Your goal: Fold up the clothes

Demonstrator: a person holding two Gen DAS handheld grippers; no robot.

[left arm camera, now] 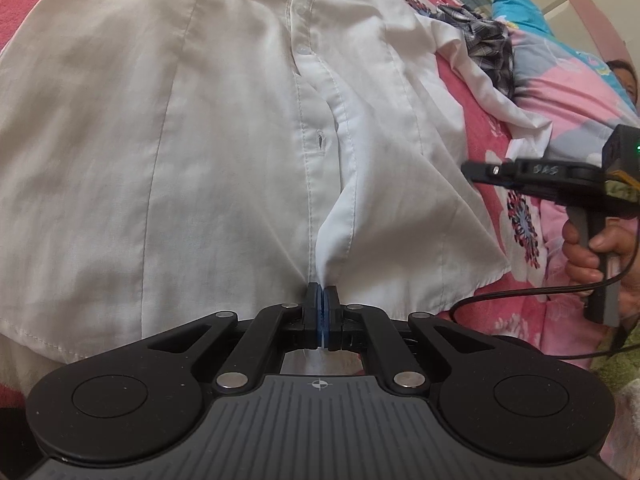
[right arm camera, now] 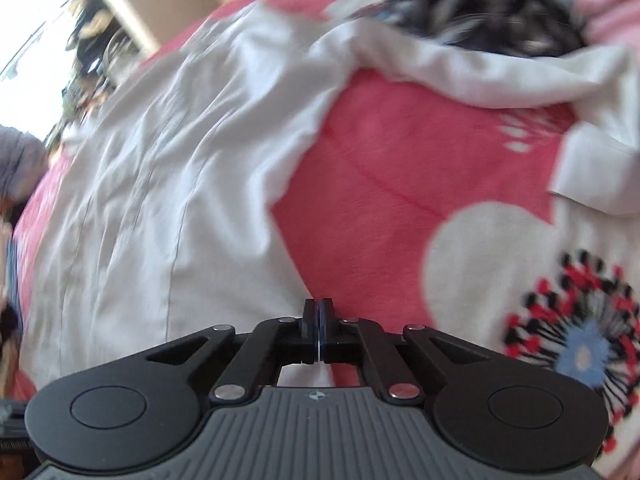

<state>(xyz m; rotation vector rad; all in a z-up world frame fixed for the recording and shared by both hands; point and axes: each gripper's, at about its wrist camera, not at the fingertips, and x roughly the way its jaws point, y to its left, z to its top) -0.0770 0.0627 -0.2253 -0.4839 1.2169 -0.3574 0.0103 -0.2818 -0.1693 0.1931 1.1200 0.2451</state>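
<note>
A white button-up shirt [left arm camera: 200, 120] lies spread front-up on a pink flowered bed cover [left arm camera: 520, 220]. My left gripper [left arm camera: 322, 294] is shut on the shirt's lower edge at the button placket, and the cloth rises in a pinched fold from the pads. The right gripper [left arm camera: 470, 170] hovers to the right of the shirt, held by a hand [left arm camera: 592, 256]. In the blurred right wrist view, the right gripper [right arm camera: 319, 308] is shut with nothing between its pads. It sits over the bed cover [right arm camera: 400, 160], just right of the shirt [right arm camera: 160, 200]. The shirt's sleeve [right arm camera: 520, 72] trails off to the right.
A dark plaid garment [left arm camera: 484, 36] lies crumpled at the far right by the sleeve; it shows as a plaid garment [right arm camera: 500, 4] in the right wrist view too. A person [left arm camera: 624, 76] lies under pink bedding at the right edge. A black cable [left arm camera: 520, 296] hangs from the right gripper.
</note>
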